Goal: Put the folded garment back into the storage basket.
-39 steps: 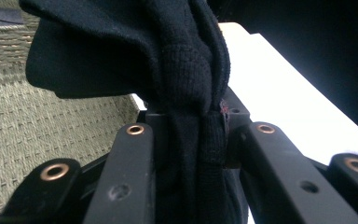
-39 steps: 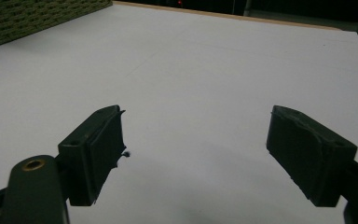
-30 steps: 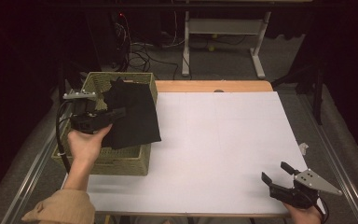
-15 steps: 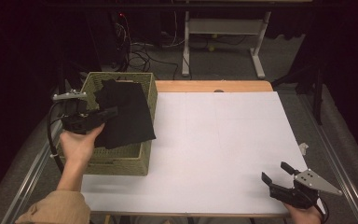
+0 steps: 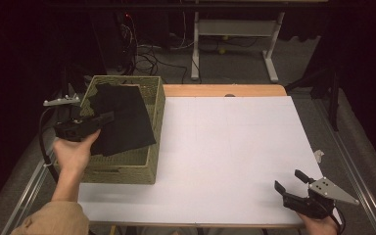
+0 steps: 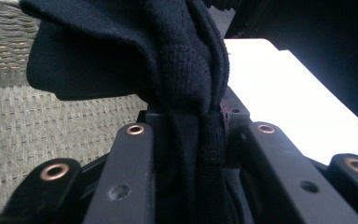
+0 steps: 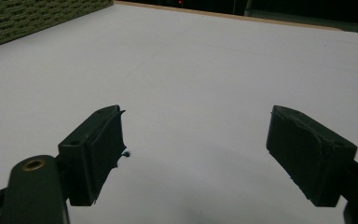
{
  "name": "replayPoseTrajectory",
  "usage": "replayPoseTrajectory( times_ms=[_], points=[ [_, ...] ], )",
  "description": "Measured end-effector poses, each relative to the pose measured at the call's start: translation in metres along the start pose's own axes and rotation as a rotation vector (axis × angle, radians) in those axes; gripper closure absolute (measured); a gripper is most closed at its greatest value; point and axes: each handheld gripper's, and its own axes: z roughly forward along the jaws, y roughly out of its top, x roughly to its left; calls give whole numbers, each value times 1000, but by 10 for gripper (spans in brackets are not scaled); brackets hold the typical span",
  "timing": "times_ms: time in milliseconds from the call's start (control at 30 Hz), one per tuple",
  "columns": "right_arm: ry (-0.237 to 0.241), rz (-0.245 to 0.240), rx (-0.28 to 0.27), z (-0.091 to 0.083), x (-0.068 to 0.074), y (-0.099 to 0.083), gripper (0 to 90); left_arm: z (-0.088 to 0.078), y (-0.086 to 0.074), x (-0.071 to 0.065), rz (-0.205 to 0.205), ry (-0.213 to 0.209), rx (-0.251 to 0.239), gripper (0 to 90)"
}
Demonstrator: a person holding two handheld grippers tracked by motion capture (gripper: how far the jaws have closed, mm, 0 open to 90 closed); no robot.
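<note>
- Currently: left gripper (image 5: 108, 117) was clamped on the black garment (image 5: 122, 122), knit fabric bunched between its jaws in the left gripper view (image 6: 191, 116).
- Garment hung over the woven basket (image 5: 127, 171) at the table's left edge, draped across the basket opening, its lower edge spilling toward the near rim.
- Long axis of the cloth ran roughly from the far-left corner of the basket to the near-right; the grip sat on its left edge, so most of the fabric lay to the right of the fingers, toward the white table (image 5: 235, 147).
- Right gripper (image 5: 290, 182) sat at the near-right corner of the table, jaws spread wide, nothing between the pads (image 7: 105, 149).
- Right was well apart from the cloth; left was the only hand placed to move it.
- Judgement: next move looked like a carry rightward out onto the white surface; trailing fabric could snag on the basket rim.
</note>
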Motion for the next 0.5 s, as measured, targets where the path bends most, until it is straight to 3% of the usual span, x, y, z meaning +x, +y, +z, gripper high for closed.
replayPoseTrajectory(
  times_ms=[500],
  points=[
    [1,-1,-1,0,0,0,192,-8,-2,13,-32,19,-23,683]
  ],
)
